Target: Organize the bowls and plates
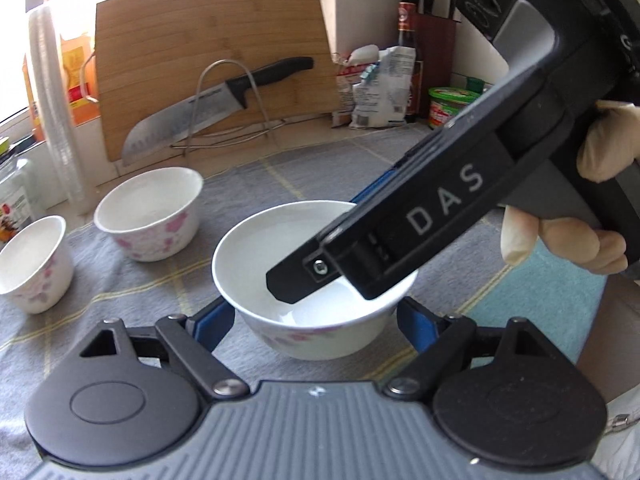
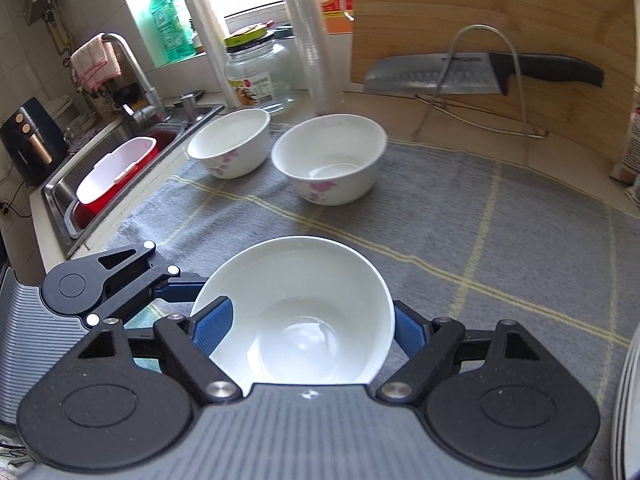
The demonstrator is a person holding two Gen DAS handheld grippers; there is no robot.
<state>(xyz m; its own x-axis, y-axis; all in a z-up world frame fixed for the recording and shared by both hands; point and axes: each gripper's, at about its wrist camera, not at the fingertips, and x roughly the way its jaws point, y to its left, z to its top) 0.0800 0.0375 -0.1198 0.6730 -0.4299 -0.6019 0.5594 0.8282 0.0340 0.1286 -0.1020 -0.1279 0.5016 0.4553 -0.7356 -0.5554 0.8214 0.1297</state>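
Right wrist view shows your right gripper tilted down, clamped with the left gripper on one glossy white bowl (pink blossoms outside) above the grey checked cloth.

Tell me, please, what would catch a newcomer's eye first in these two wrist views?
First, the white bowl with pink flowers, gripped between the blue pads of both the left gripper and the right gripper above the grey checked cloth. Next, two matching bowls standing beyond it, nearer the sink. Then the big knife resting across a wire rack before the upright wooden cutting board.
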